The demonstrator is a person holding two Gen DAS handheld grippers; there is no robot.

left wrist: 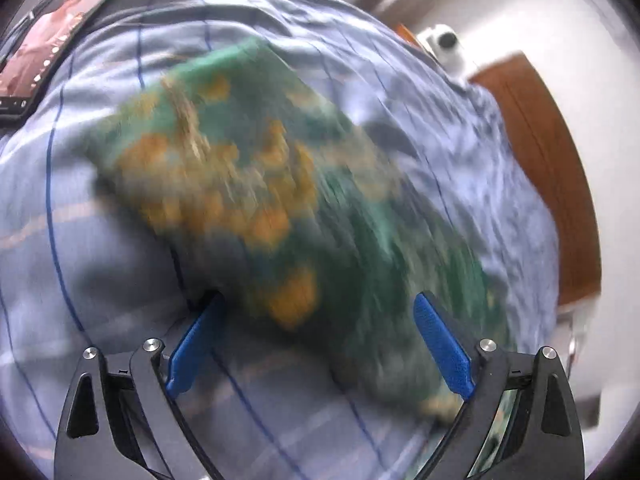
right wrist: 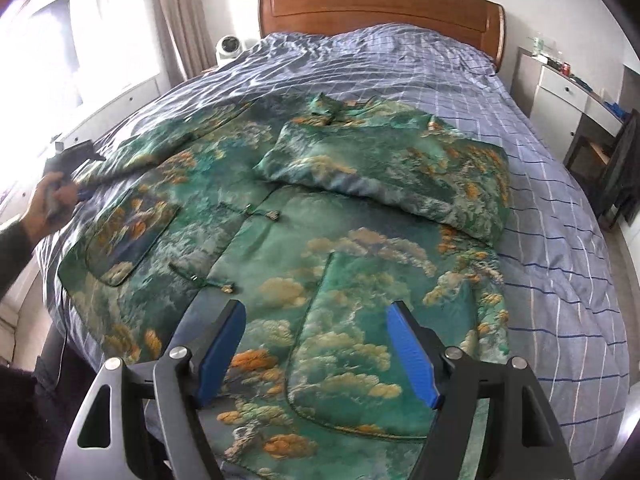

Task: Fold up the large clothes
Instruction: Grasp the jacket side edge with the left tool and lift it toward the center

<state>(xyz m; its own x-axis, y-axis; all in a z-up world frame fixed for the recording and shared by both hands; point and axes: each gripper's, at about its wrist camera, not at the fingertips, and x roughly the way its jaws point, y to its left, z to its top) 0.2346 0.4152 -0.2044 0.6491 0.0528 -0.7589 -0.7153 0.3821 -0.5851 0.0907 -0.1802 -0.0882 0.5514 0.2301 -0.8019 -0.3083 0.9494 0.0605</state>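
Green patterned jacket point(right wrist: 320, 216) lies spread on the bed point(right wrist: 560, 240), one sleeve already folded across. Both the left gripper point(left wrist: 320, 344) and right gripper point(right wrist: 316, 352) hover spread; pinch the other sleeve's cuff and lay it flat.

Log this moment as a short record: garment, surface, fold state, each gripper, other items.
garment: green patterned jacket, spread front up
surface: bed with blue checked cover
fold state: one sleeve folded across the chest; the other sleeve lies out to the side
left gripper: open, over the outstretched sleeve; view blurred
right gripper: open, over the jacket hem, holding nothing
other items: wooden headboard, phone on the cover
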